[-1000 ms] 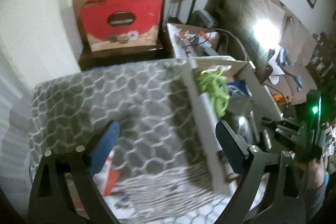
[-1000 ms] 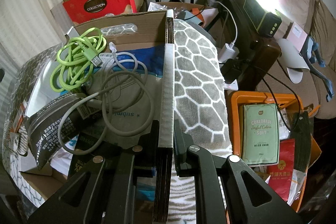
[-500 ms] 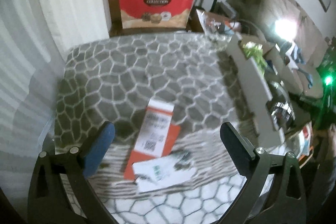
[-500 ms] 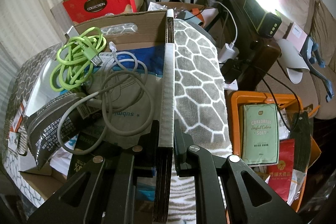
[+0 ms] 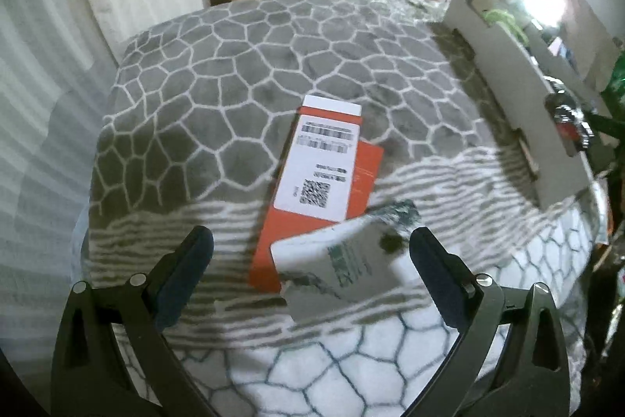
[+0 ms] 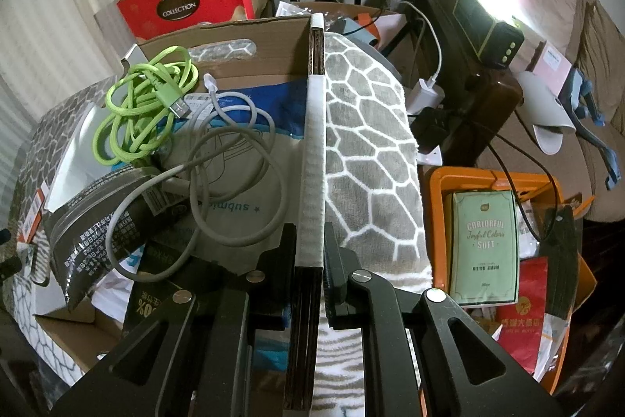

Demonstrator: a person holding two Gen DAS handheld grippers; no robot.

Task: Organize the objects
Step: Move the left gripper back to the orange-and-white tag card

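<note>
Orange packet (image 5: 312,190) lies between wide-open left claw (image 5: 308,260); right claw (image 6: 310,256) clamps cardboard box wall (image 6: 312,151).

orange box (image 5: 316,182): flat on the grey blanket, white barcode label up, angled a bit
white packet (image 5: 343,268): lying across the orange box's near corner, blurry green print
cardboard box (image 6: 250,38): open, with green cable (image 6: 144,104), grey cable (image 6: 230,159), dark pouch (image 6: 97,225) piled inside

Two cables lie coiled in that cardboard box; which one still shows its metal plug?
The bright green cable: its silver USB plug lies bare on top of the coil. The grey cable beside it shows only a small white connector.
</note>
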